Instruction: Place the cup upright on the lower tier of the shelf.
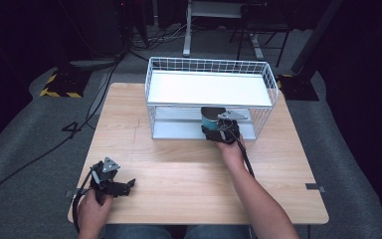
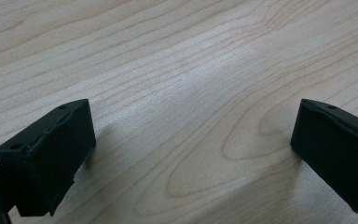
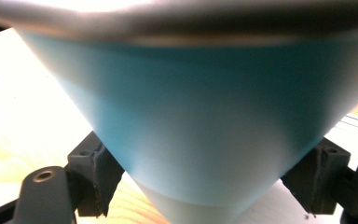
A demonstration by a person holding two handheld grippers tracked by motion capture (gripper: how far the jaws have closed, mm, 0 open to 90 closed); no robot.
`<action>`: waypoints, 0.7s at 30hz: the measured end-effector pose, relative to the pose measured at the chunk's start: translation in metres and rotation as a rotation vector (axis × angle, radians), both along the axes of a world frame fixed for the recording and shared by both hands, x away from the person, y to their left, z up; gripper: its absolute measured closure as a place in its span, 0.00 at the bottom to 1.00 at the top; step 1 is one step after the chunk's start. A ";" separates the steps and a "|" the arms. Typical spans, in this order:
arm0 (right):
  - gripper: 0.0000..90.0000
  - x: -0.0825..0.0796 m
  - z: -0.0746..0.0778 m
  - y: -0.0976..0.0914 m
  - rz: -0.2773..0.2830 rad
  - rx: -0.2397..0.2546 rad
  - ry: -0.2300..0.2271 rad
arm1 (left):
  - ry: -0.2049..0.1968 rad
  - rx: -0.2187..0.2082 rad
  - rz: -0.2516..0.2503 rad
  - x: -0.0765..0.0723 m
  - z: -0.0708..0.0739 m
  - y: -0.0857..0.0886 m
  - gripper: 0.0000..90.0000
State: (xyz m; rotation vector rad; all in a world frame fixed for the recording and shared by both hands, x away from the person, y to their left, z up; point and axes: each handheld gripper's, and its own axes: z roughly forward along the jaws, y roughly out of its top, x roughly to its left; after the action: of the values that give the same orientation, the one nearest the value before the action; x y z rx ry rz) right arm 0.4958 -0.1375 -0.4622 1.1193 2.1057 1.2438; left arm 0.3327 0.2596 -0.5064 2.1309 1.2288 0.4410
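Two grippers are working here. Your right gripper (image 1: 218, 130) is clenching a teal cup (image 1: 210, 118) at center frame in the high view, right at the open front edge of the white wire rack (image 1: 273, 84), under its flat white shelf (image 1: 204, 88). In the right gripper view the smooth tapered cup wall (image 3: 191, 121) is sitting between both black pads, blurred. Your left gripper (image 1: 129, 184) is resting lower left, jaws spread wide with nothing between them, hovering over bare light wood-grain table (image 2: 191, 70). Open tabletop is lying between the rack and the near edge. Grey carpet and cables are surrounding the table.
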 end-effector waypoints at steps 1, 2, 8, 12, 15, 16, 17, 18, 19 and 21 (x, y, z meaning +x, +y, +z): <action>0.25 0.001 -0.001 0.001 -0.001 0.002 0.000 | 0.000 0.000 0.000 0.000 0.000 0.000 0.00; 0.25 0.003 -0.003 0.003 -0.005 0.004 0.000 | 0.000 0.000 0.000 0.000 0.000 0.000 0.00; 0.25 0.012 -0.008 0.009 -0.010 0.008 -0.013 | 0.001 0.000 0.000 0.000 0.000 0.000 0.00; 0.25 0.018 -0.011 0.011 -0.011 0.008 -0.023 | 0.000 0.005 0.000 0.000 0.000 0.000 0.00; 0.25 0.021 -0.013 0.012 -0.023 0.005 -0.014 | 0.001 0.003 0.000 0.000 0.000 0.000 0.00; 0.25 0.021 -0.013 0.012 -0.023 0.004 -0.013 | 0.001 0.004 0.000 0.000 0.000 0.000 0.00; 0.25 0.022 -0.013 0.013 -0.026 0.005 -0.012 | 0.000 0.005 0.001 0.000 0.000 0.000 0.00; 0.25 0.023 -0.014 0.013 -0.029 0.003 -0.012 | 0.000 0.005 0.000 0.000 0.000 0.000 0.00; 0.25 0.024 -0.014 0.013 -0.030 0.002 -0.010 | 0.000 0.005 0.001 0.000 0.000 0.000 0.00; 0.25 0.025 -0.015 0.013 -0.033 0.005 0.002 | 0.000 0.005 0.001 0.000 0.000 0.000 0.00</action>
State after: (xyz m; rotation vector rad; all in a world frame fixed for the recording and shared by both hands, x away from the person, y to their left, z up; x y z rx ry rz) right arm 0.5208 -0.1249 -0.4776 1.1531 2.0777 1.2345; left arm 0.3326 0.2597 -0.5061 2.1345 1.2297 0.4445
